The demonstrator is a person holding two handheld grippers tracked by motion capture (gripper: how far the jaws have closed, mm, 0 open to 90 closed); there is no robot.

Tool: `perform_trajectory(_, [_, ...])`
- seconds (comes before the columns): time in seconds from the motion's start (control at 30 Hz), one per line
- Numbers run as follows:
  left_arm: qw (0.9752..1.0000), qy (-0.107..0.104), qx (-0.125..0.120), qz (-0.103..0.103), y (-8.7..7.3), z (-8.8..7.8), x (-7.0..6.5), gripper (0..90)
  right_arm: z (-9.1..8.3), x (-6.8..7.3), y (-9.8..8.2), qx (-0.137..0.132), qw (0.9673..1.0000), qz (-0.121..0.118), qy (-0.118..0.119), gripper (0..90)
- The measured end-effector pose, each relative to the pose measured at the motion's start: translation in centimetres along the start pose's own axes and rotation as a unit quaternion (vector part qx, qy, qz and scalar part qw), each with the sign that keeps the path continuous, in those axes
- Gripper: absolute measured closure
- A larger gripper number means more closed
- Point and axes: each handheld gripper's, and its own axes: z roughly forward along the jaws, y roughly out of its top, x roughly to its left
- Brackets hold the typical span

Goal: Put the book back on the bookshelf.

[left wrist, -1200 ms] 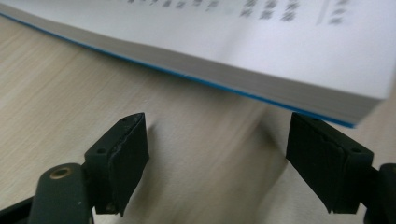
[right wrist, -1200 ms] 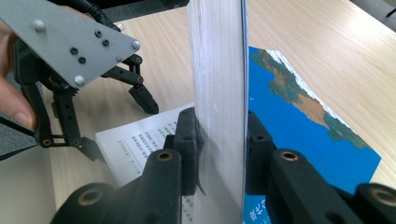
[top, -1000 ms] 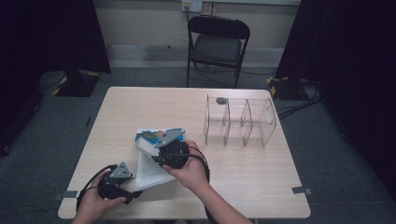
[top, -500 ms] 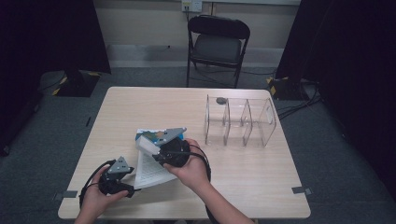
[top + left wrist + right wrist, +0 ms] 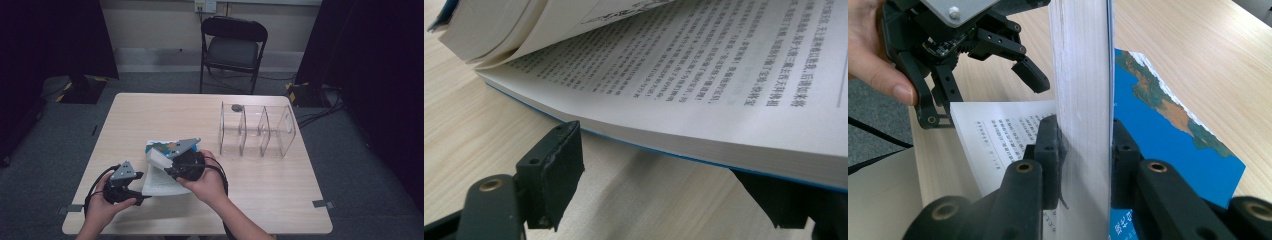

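Observation:
An open book (image 5: 159, 182) lies on the table's near left, its text page (image 5: 704, 65) facing up. My right gripper (image 5: 164, 157) is shut on a thick block of pages (image 5: 1082, 75) and the blue cover (image 5: 1168, 135), which it holds up on edge above the rest. My left gripper (image 5: 140, 186) sits low at the book's near-left edge. Its jaws have just been opening a little and stand open (image 5: 664, 160). One jaw is beside the bottom stack, the other is partly hidden under that edge, and neither presses on it. It also appears beyond the page (image 5: 980, 95).
A clear acrylic rack (image 5: 257, 131) with several compartments stands at the table's right. A small dark object (image 5: 236, 107) rests on its far left corner. A black folding chair (image 5: 234, 47) is behind the table. The table's near edge (image 5: 200, 232) is close to both hands.
My left gripper has edged slightly toward the book's near-left edge. The right gripper and the lifted block of pages have stayed put.

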Motion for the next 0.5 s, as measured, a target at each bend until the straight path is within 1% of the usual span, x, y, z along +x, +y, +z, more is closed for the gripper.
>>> perform_trajectory(0.07, [1.0,0.002,0.004,0.006,0.2,-0.1,0.1,20.3,0.0,0.0,0.0,0.0,1.0,-0.004,0.0,72.9])
perform_trajectory(0.1, [1.0,0.001,0.005,0.002,0.2,-0.1,0.0,20.2,0.0,0.1,-0.1,-0.001,1.0,-0.003,0.002,72.9])
perform_trajectory(0.17, [1.0,0.0,0.0,-0.003,0.6,-0.2,0.0,19.7,0.0,0.2,-0.1,0.001,1.0,-0.001,0.002,72.9])
perform_trajectory(0.23, [1.0,0.005,-0.002,0.002,1.2,-0.4,0.1,17.5,-0.2,0.2,-0.1,0.004,1.0,0.001,0.005,72.9])
perform_trajectory(0.27, [1.0,0.005,-0.002,0.002,1.2,-0.4,0.1,16.6,-0.2,0.2,-0.1,0.004,1.0,0.001,0.005,72.9])
perform_trajectory(0.3, [1.0,0.005,-0.001,0.002,1.5,-0.4,0.1,16.6,-0.3,0.1,-0.2,-0.001,1.0,-0.002,0.004,72.9])
perform_trajectory(0.33, [0.9999,0.007,0.001,0.014,1.7,-0.4,0.2,16.5,-0.5,0.1,-0.2,0.001,1.0,0.001,0.006,72.9])
perform_trajectory(0.37, [0.9998,0.008,0.004,0.018,1.8,-0.3,0.2,16.5,-0.5,0.0,-0.2,0.0,1.0,0.0,0.007,72.9])
perform_trajectory(0.4, [0.9999,0.008,0.003,0.009,1.9,-0.1,0.0,16.8,-0.7,-0.1,-0.2,0.001,1.0,0.0,0.008,72.9])
perform_trajectory(0.43, [0.9997,0.012,0.005,0.02,2.1,-0.1,0.1,16.8,-0.7,-0.1,-0.2,0.001,1.0,0.0,0.008,72.9])
perform_trajectory(0.47, [0.9998,0.01,0.004,0.015,2.1,0.1,0.0,17.1,-0.8,0.0,-0.2,0.004,0.9999,0.001,0.01,72.9])
perform_trajectory(0.5, [0.9997,0.013,0.007,0.019,2.2,0.1,0.1,17.1,-0.8,0.0,-0.2,0.004,0.9999,0.001,0.01,72.9])
